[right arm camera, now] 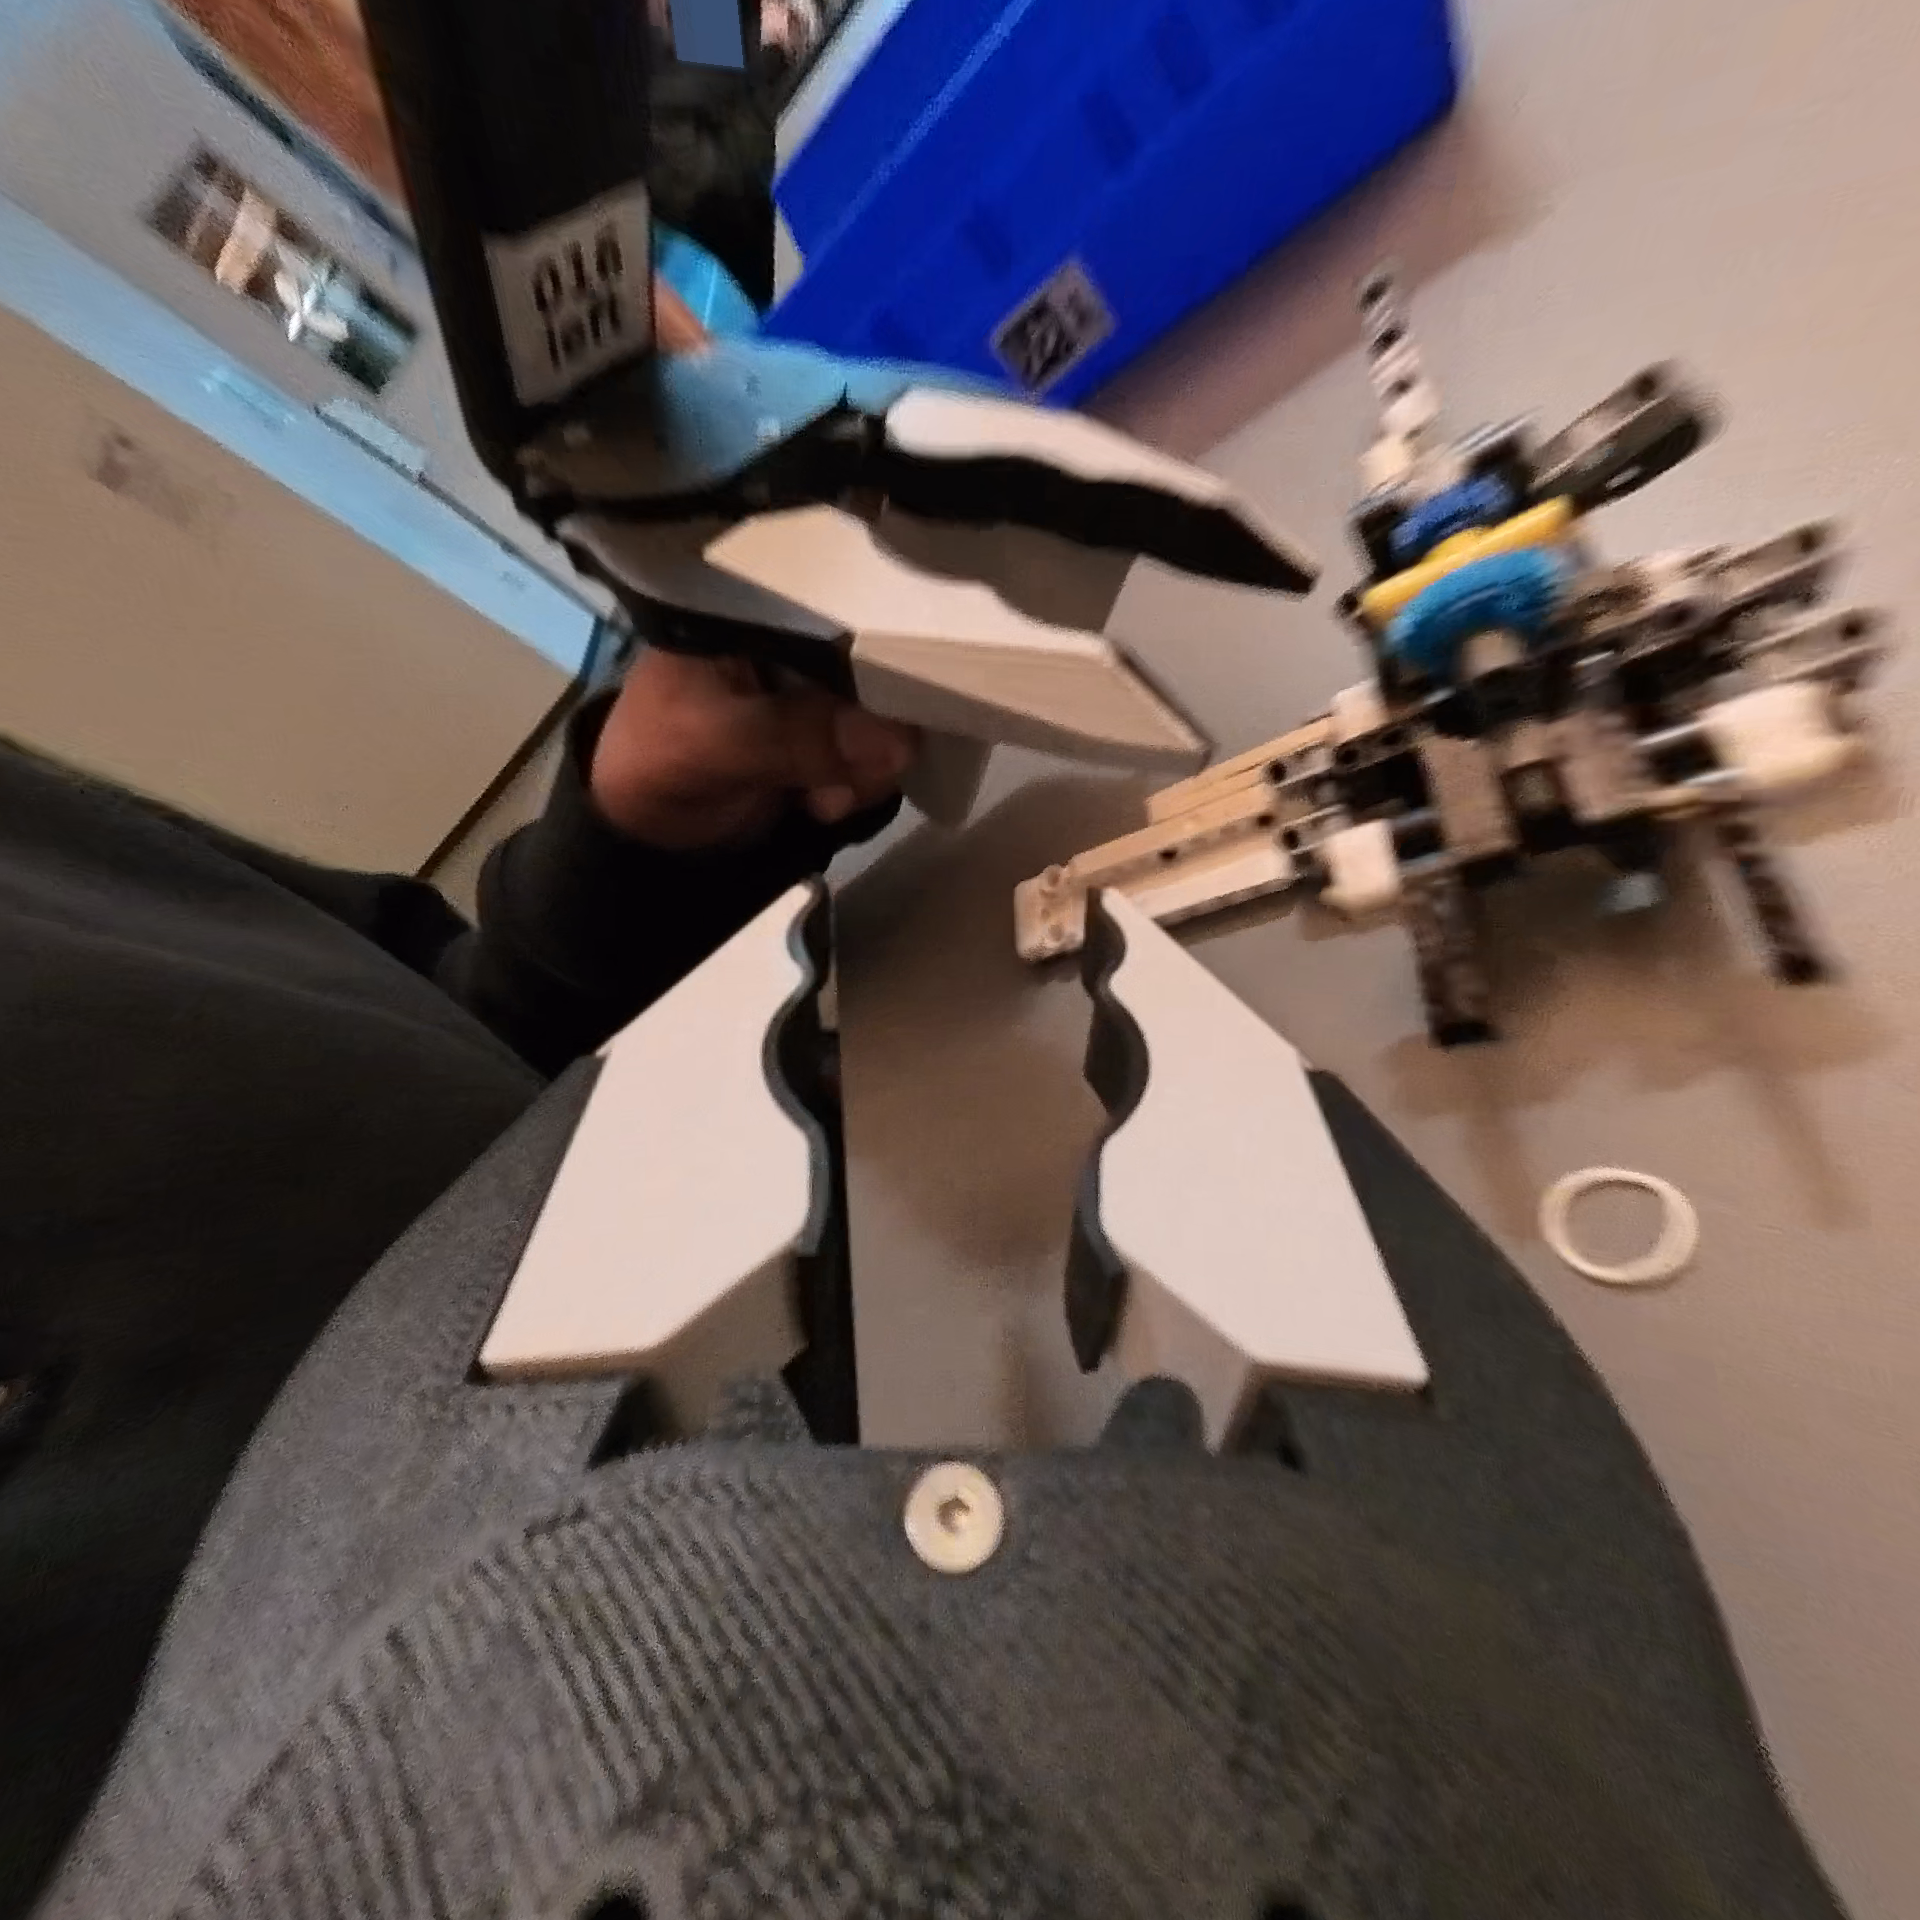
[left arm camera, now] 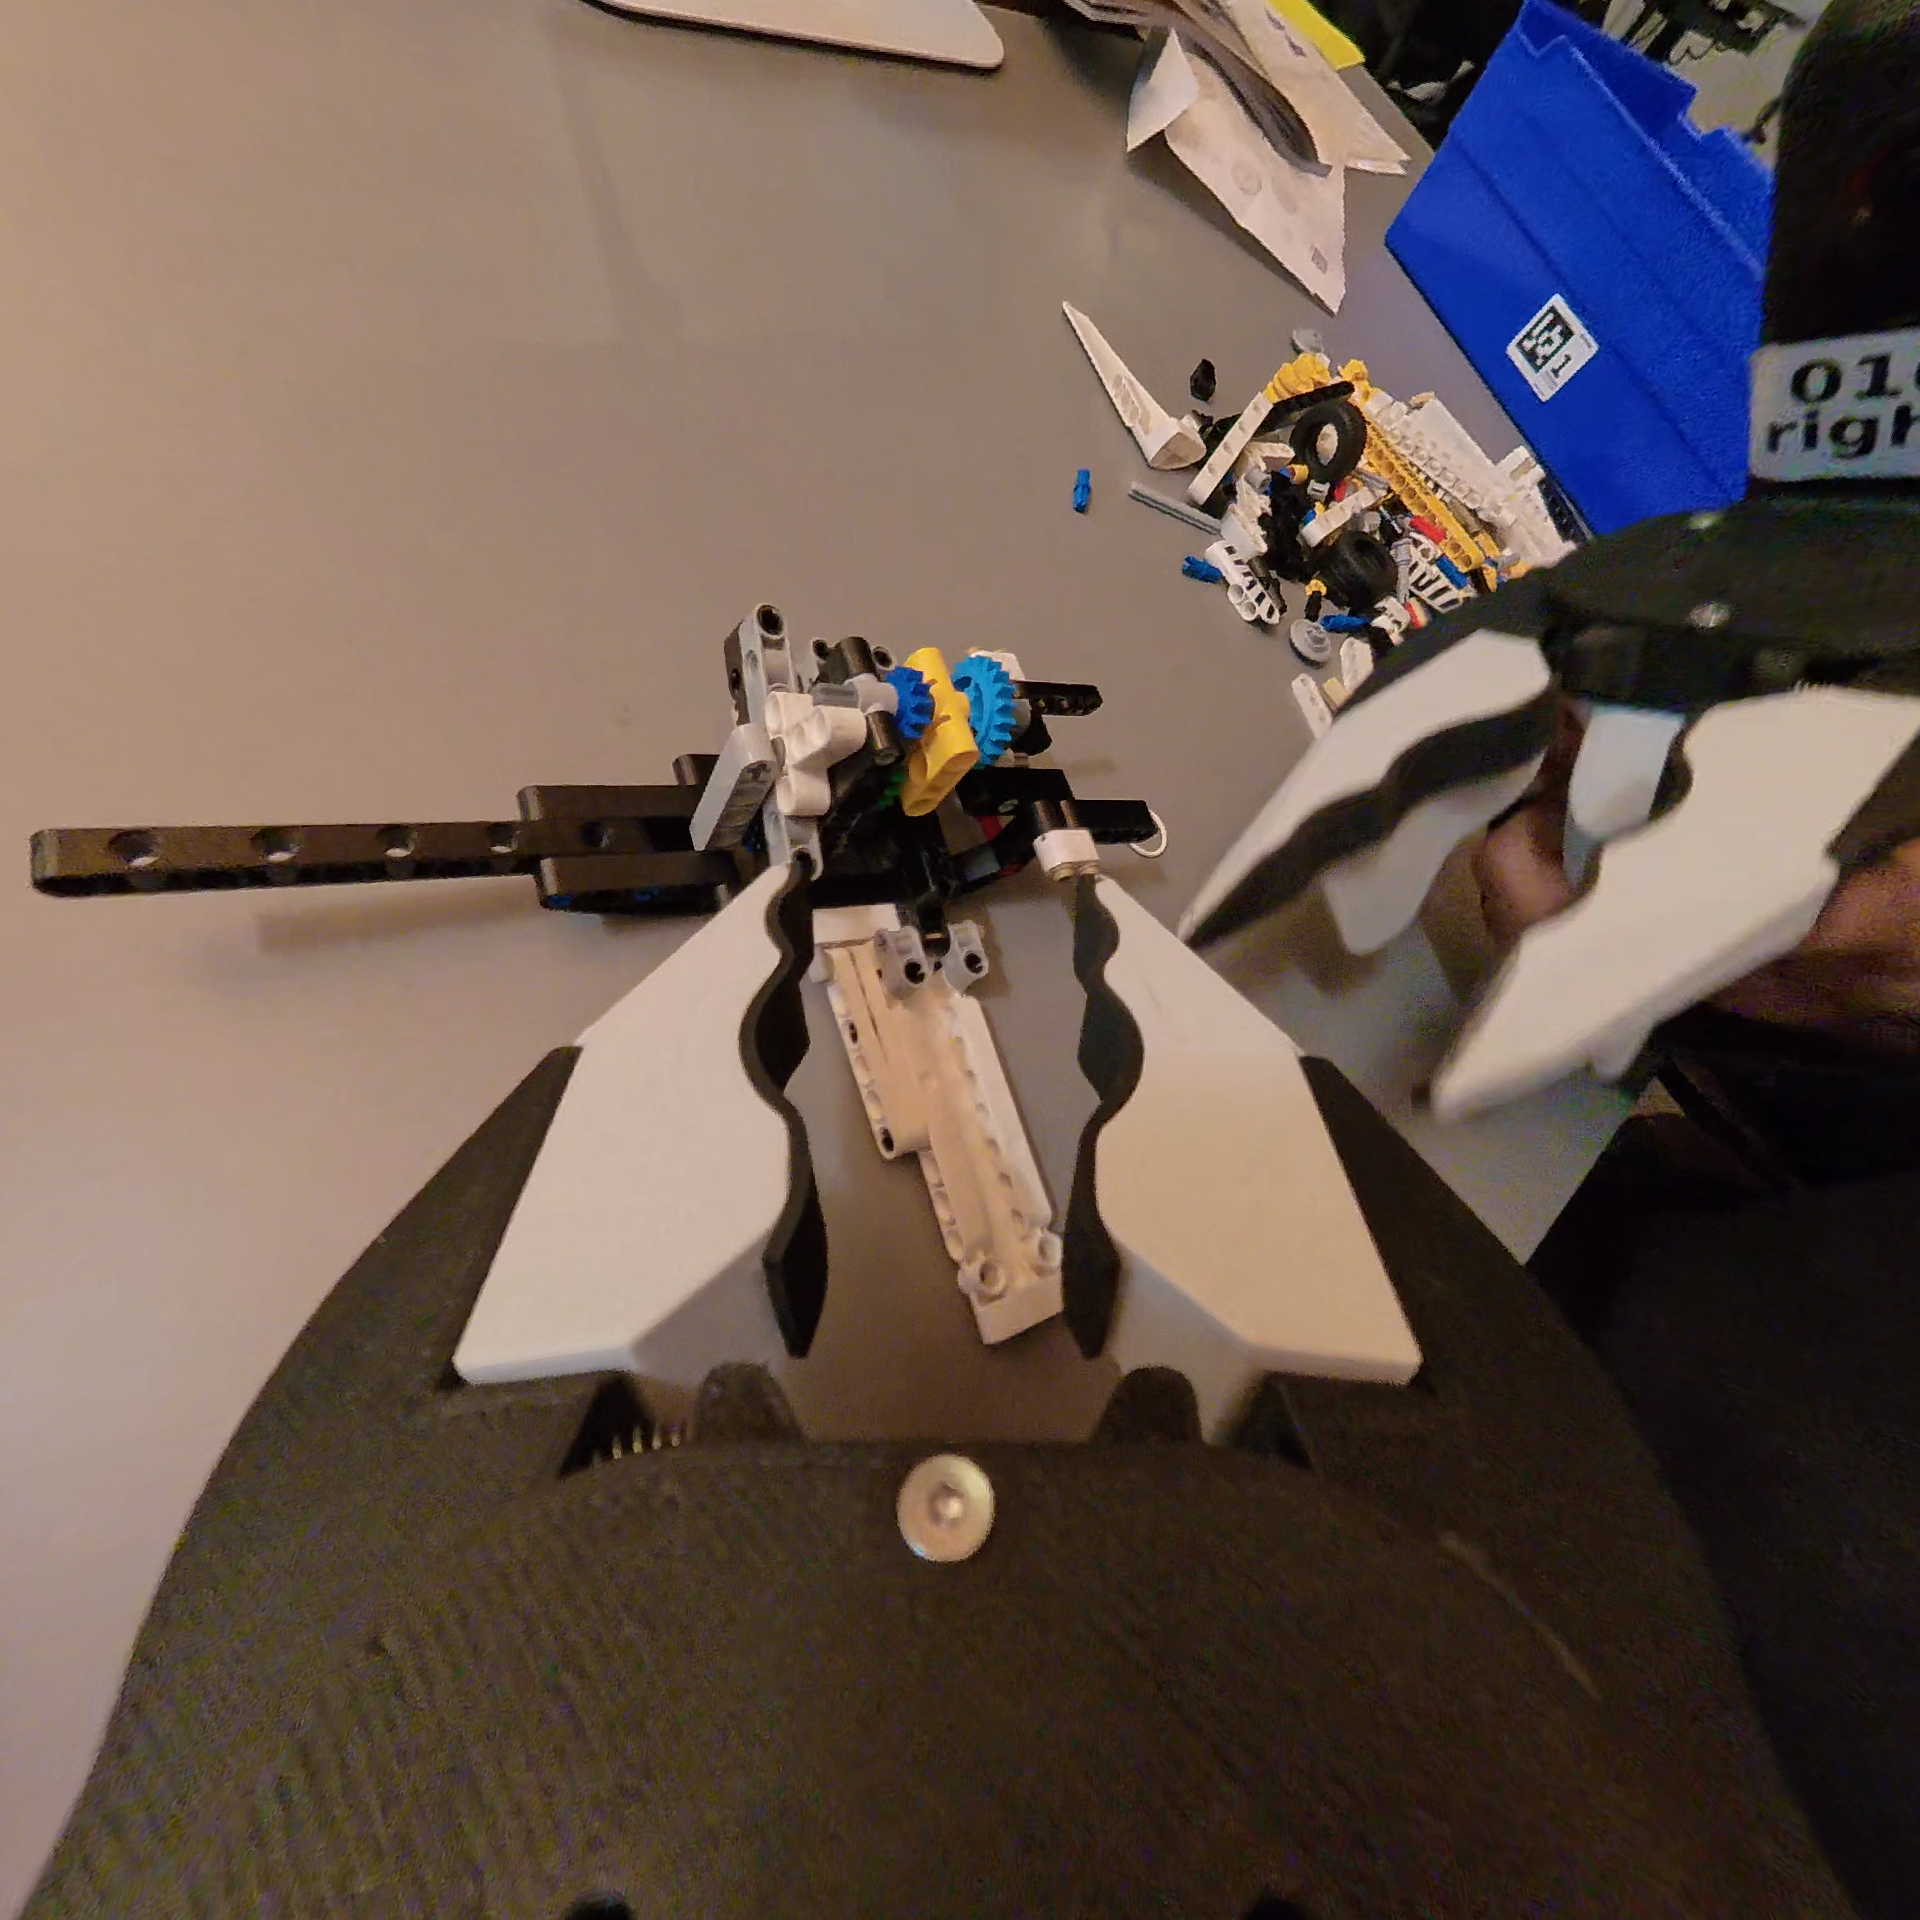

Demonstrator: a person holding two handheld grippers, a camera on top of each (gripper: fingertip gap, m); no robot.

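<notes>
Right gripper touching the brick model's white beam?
Apart. Left wrist view shows the right gripper off to the side, bare table between it and the white beam.

A toy-brick assembly (left arm camera: 894, 769) lies on the grey table (left arm camera: 364, 416). It consists of black perforated beams, a white and grey frame, two blue gears and a yellow connector at the top. One long black beam (left arm camera: 281, 854) extends flat to the left. A white beam section (left arm camera: 935, 1101) projects toward the camera and lies between the fingers of the left tool (left arm camera: 940, 883), clear of both pads.
</notes>
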